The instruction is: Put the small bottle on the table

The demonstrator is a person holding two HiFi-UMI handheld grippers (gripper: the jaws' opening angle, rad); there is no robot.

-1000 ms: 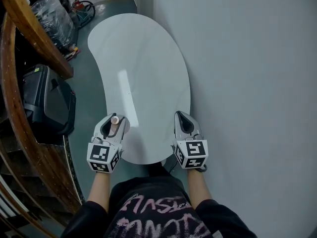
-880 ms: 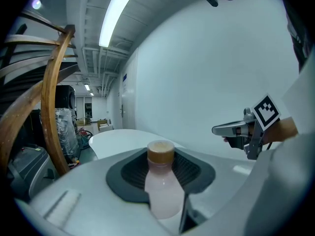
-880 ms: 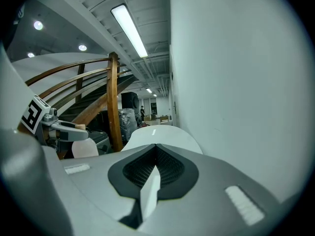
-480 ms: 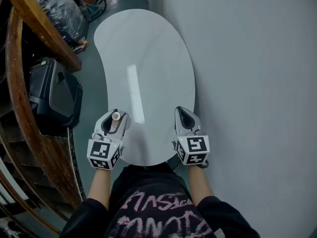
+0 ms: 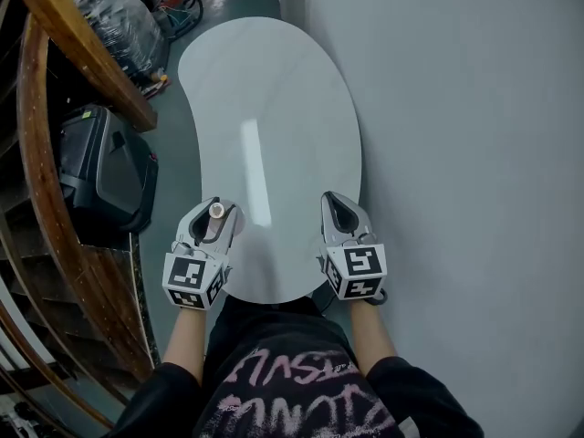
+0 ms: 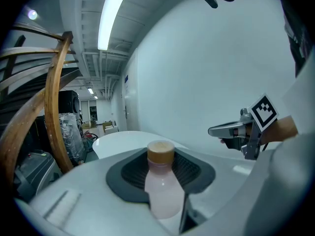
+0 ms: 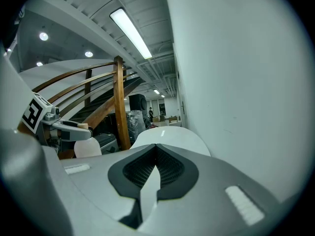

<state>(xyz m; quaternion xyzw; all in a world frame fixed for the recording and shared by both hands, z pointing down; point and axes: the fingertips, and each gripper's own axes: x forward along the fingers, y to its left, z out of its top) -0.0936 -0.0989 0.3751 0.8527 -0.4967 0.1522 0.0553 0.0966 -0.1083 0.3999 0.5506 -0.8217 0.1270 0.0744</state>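
Here a white table [image 5: 274, 108] lies along a grey wall [image 5: 474, 153], with a wooden railing [image 5: 46, 181] and a black case [image 5: 105, 176] to its left. The left gripper [image 5: 213, 215] pinches the pale bottle [image 6: 164, 193] upright by its body, over the table's near left edge. The right gripper [image 5: 340, 210], jaws pressed together on nothing, hovers over the near right edge.

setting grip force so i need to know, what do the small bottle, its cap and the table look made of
Small bottle: probably translucent plastic, pale pink and milky, with a soft highlight on its shoulder.
Cap: matte tan, cork or a wood-look finish; the views don't settle which.
Table: smooth glossy white top with a sharp bright reflection streak; likely laminate or lacquer.
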